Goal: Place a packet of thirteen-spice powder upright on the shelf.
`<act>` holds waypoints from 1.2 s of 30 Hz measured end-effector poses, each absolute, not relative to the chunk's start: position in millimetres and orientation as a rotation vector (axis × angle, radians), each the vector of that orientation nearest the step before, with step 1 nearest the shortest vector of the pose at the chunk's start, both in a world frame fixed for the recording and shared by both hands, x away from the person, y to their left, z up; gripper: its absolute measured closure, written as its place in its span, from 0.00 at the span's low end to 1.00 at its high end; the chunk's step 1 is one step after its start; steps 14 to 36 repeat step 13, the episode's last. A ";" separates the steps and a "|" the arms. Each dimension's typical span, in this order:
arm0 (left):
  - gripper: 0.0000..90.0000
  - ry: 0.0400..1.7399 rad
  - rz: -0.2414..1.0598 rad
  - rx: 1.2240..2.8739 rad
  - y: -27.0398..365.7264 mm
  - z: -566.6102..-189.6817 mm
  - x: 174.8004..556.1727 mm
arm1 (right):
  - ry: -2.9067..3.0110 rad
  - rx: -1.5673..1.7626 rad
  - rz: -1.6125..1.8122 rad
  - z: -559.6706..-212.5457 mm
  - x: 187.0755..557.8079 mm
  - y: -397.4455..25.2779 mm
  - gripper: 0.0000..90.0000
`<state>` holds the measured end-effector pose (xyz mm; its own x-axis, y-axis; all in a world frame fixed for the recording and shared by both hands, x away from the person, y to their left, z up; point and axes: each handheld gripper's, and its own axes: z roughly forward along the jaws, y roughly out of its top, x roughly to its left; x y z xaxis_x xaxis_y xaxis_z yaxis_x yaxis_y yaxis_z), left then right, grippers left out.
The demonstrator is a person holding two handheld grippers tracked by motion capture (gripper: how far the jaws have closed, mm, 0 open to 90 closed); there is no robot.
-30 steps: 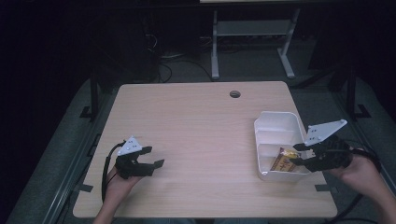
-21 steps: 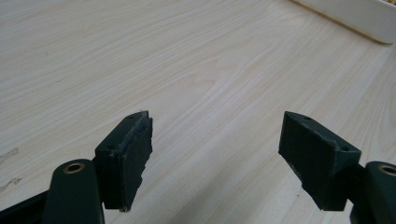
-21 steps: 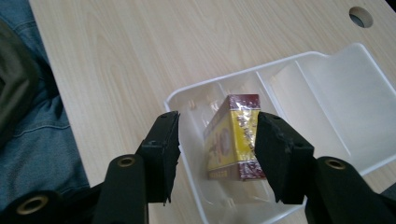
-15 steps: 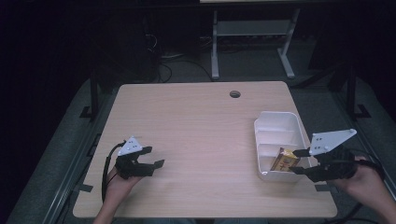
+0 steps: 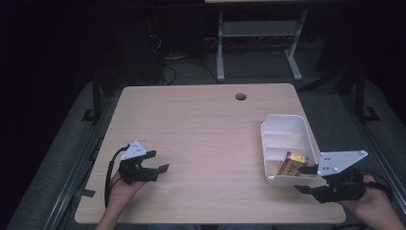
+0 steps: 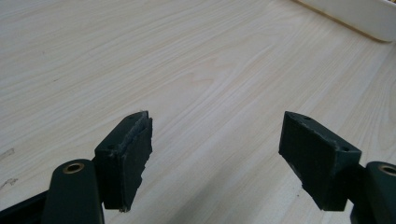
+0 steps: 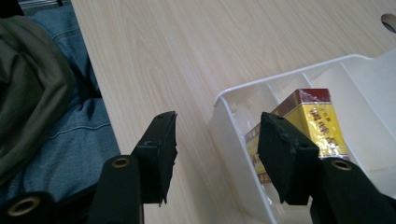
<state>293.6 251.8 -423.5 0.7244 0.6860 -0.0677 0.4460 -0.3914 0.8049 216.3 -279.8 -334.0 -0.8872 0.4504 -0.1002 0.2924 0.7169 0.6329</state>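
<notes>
The right gripper (image 5: 310,178) is held at the near right corner of the table (image 5: 201,129), its jaws spread wide with nothing gripped between them. The yellow box (image 5: 292,164) lies just ahead of it, leaning in the nearest compartment of the white tray (image 5: 282,122). In the right gripper view, the box (image 7: 322,123) is seen past one jaw. The left gripper (image 5: 155,163) is likewise wide open and empty, well apart from the tray.

The box (image 7: 308,126) sits partly hidden behind the right gripper's jaw. The tray (image 7: 364,84) runs off frame at 3 o'clock.
</notes>
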 end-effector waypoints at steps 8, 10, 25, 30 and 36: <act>0.28 0.855 0.347 2.051 252.3 -423.4 293.4 | 2.684 0.603 0.957 -344.7 207.5 -276.8 0.49; 0.28 0.855 0.348 2.052 252.6 -423.5 293.6 | 2.677 0.613 0.973 -352.7 199.0 -271.2 0.48; 0.28 0.854 0.350 2.054 252.3 -423.8 293.8 | 2.664 0.619 0.968 -364.8 189.1 -262.9 0.45; 0.28 0.854 0.350 2.054 252.3 -423.8 293.8 | 2.664 0.619 0.968 -364.8 189.1 -262.9 0.45; 0.28 0.854 0.350 2.054 252.3 -423.8 293.8 | 2.664 0.619 0.968 -364.8 189.1 -262.9 0.45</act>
